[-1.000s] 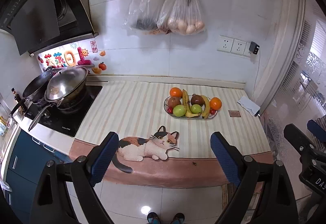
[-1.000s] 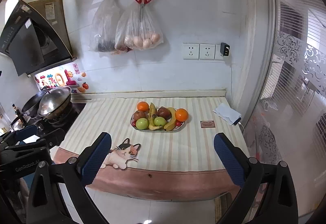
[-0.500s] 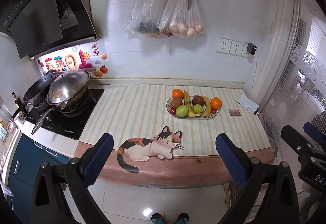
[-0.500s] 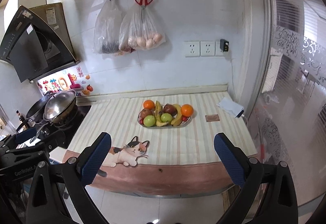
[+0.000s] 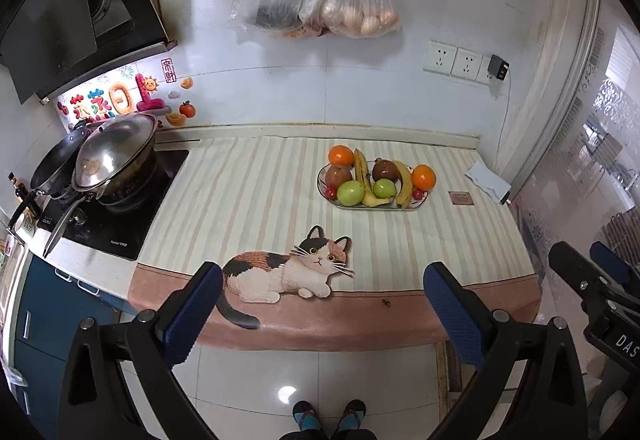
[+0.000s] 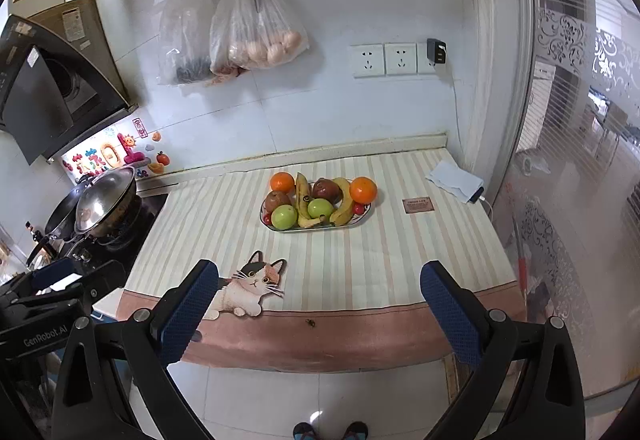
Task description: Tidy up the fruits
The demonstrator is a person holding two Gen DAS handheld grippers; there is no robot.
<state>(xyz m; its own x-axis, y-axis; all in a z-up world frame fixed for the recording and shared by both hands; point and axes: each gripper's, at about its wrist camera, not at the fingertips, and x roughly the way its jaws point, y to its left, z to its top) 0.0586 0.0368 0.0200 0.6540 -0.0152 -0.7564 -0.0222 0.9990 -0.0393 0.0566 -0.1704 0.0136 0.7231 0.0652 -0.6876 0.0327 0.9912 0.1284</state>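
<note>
Fruit (image 5: 372,180) all sits on one dish (image 5: 420,202) at the back of the striped counter (image 5: 248,192): 2 oranges, 2 green apples, bananas, 2 brown ones, small red bits.

Left view: left tongs (image 5: 320,314) wide open, holding nothing, out over the floor in front of the counter. Vs a sec ago the cat mat (image 5: 286,274) and dish look bigger, so the tongs came closer.

Right view: right tongs (image 6: 318,310) also wide open & empty, well short of the dish; fruit looks nearer here too.

Both came in, prob. heading for the fruit. Can't tell if it's sorted already or about to be.
</note>
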